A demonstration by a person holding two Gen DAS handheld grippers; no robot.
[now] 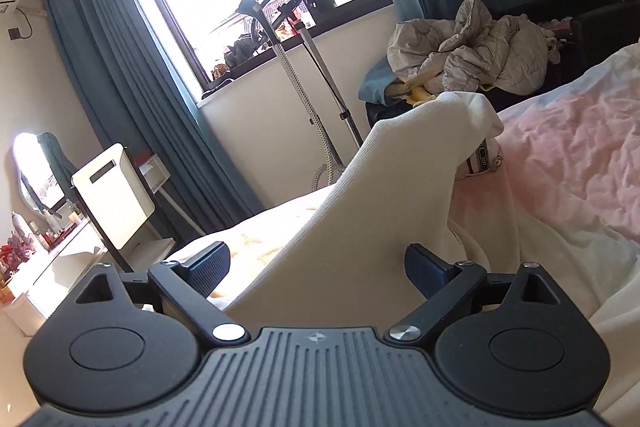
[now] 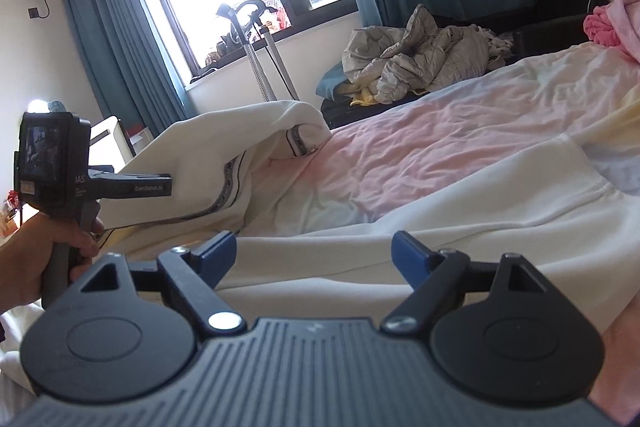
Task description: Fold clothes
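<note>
A cream white garment with a striped trim band lies on the bed. In the left wrist view a raised fold of it stands between the wide-apart fingers of my left gripper, draped over it, not pinched. In the right wrist view the same garment is lifted at the left by the left gripper, held in a hand. Another part of the garment lies flat across the bed. My right gripper is open just above that flat cloth, holding nothing.
The bed has a rumpled pink and white sheet. A grey quilted heap lies past the bed, and pink cloth at the far right. A garment steamer stand is by the window, with a dressing table on the left.
</note>
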